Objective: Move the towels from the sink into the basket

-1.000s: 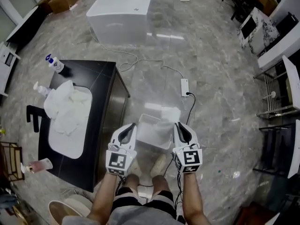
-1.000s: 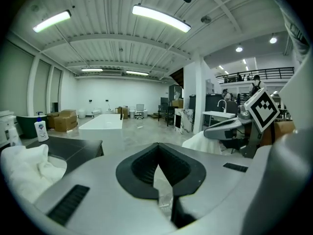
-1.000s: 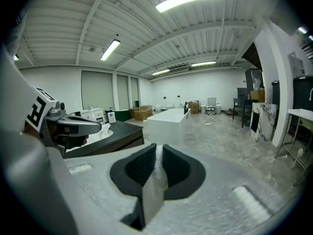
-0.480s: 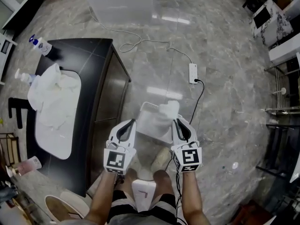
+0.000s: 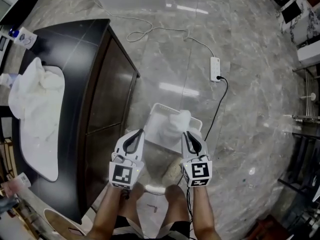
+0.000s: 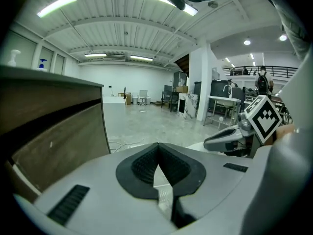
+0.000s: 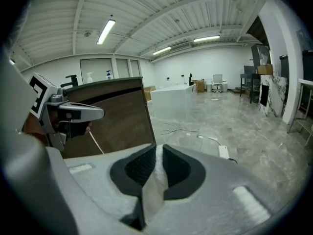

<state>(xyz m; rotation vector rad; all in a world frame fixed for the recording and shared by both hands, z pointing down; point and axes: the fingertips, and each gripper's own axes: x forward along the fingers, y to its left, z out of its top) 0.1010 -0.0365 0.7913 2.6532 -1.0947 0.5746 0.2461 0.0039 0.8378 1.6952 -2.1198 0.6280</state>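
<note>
1. Several towels are lying heaped in the sink, far left, well apart from the basket.
2. The left gripper is hovering at the basket's near rim, jaws pressed together; possibly nipping a cloth edge, though that is unclear.
3. The basket is sitting on the floor, placed for an easy drop.
4. The right gripper is pinching a white towel over the basket, likely readying its release.

**White linen, dark counter, grey stone**

The counter is black on top with brown wood-grain fronts. Its sink and towels are white. Right of the counter, on grey marbled floor, the basket and a lone towel are white too. The left gripper and right gripper are pale grey, with black pads and black-and-white square markers.
</note>
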